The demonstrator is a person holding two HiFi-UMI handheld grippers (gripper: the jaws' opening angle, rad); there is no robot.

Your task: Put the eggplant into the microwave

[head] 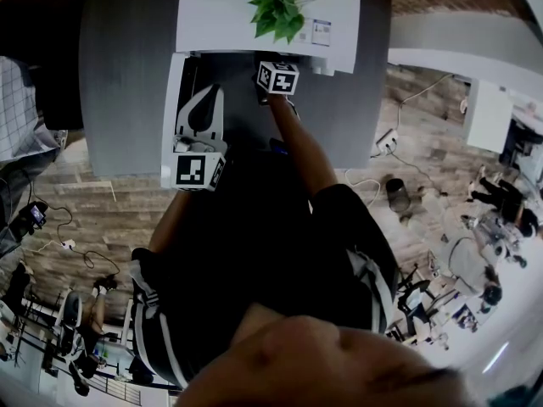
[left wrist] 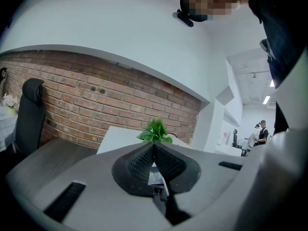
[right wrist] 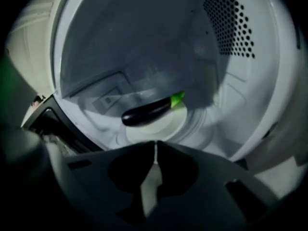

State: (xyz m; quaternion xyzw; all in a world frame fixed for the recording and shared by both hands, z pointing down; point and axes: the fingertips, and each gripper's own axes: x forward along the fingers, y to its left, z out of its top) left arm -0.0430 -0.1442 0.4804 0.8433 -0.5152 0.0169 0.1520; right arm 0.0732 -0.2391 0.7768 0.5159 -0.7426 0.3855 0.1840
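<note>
brick wall [left wrist: 96, 105]; grey table [head: 127, 75]; wood floor [head: 110, 219]

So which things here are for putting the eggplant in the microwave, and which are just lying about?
For the job: eggplant, lying on the round plate inside the microwave; right gripper, shut and empty, in front of it.

Just lying about: green plant on top of the microwave; black chair; brick wall.
</note>
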